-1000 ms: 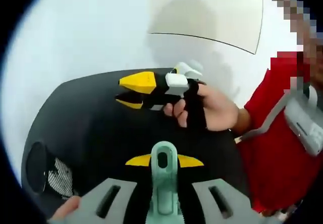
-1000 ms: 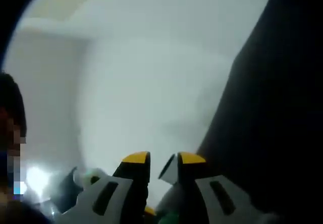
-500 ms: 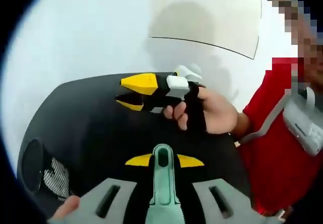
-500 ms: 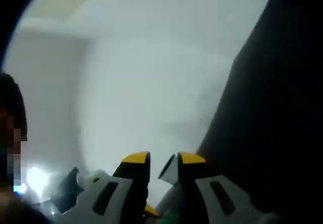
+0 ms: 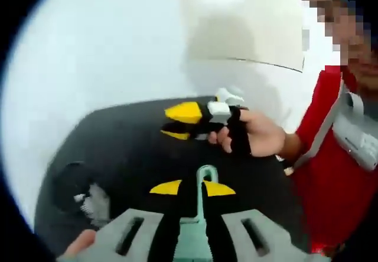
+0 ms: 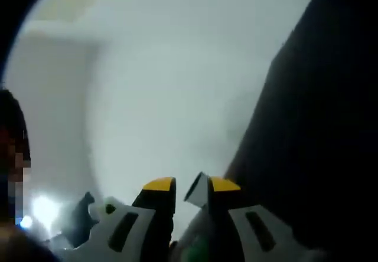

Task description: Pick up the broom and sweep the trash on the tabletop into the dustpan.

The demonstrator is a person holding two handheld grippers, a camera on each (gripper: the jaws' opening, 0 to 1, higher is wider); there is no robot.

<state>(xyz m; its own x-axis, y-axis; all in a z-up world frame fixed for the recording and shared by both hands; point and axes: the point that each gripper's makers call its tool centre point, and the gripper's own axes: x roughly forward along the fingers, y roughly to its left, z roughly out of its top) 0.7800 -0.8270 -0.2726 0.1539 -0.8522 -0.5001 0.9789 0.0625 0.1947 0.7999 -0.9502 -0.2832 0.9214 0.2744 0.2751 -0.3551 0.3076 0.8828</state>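
Pinching a pale green plastic handle (image 5: pixel 205 182), your left gripper (image 5: pixel 192 187) has its yellow-tipped jaws pressed against the handle's two sides; the handle is a flat, ribbed strip with a rounded end and a hanging slot, and it runs straight up from 6 o'clock between the jaws, its tip poking just past them toward 12. Whether it belongs to the broom or the dustpan you cannot tell. Behind it lies the table (image 5: pixel 124 150), a matte black top with a rounded edge, against a plain white wall. At 8 o'clock on the table sits a blurred dark round thing (image 5: pixel 69 182) with a patch of whitish mesh (image 5: pixel 94 198) beside it, too smeared to name. At 1 o'clock your right hand (image 5: pixel 251 133), in a black fingerless glove, holds the right gripper (image 5: pixel 177 124) pointing toward 9, its yellow wedge tips slightly apart with nothing visible between them. Your red shirt (image 5: pixel 336 179) fills 3 o'clock. In the right gripper view the right gripper (image 6: pixel 189 185) rises from 6 o'clock, its yellow tips a narrow gap apart; something pale and greenish sits blurred low between them, but you cannot tell whether it is gripped. The black table (image 6: pixel 319 126) edge slants across 3 o'clock there, white wall beyond.
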